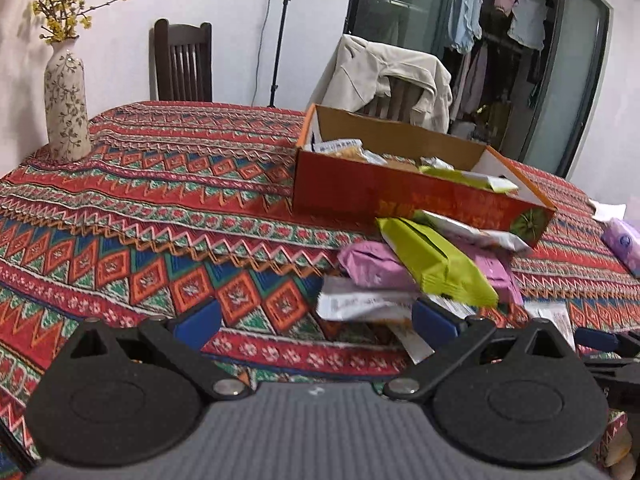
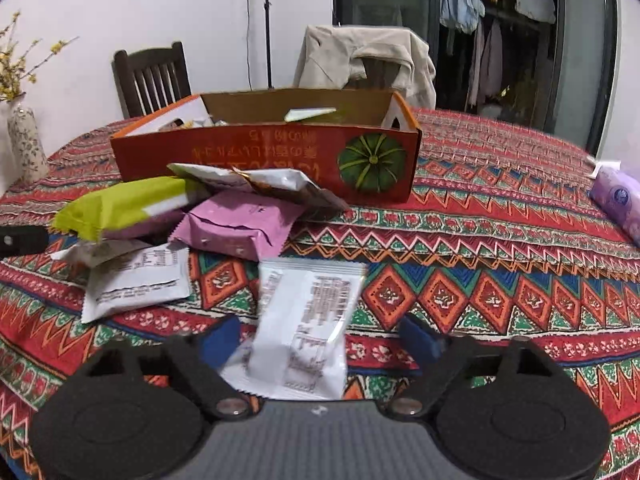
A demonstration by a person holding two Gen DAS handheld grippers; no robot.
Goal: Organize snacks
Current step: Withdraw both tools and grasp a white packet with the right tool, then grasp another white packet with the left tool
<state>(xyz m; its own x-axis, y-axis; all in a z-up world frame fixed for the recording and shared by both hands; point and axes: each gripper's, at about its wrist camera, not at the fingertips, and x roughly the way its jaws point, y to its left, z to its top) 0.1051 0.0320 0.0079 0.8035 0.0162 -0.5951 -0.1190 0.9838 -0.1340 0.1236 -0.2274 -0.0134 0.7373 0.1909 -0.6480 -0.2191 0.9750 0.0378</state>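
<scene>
Several snack packets already lie in the orange box point(image 2: 264, 156), a heap point(image 2: 224, 216) remains on the counter point(image 2: 500, 240); left claw point(image 1: 316, 316) spread empty, right claw point(image 2: 320, 340) spread around a white packet point(image 2: 304, 320).

Both views are lit by soft, even indoor light, fairly dim, with weak shadows under the snack packets. The dark glass door point(image 1: 400, 32) shows small reflections. Fisheye distortion bends the tablecloth point(image 1: 160, 208) and door frame toward the edges, and black corners vignette the frames. Motion blur smears the white packet point(image 2: 304, 320) in the right view and the green packet point(image 1: 436, 264) in the left.
</scene>
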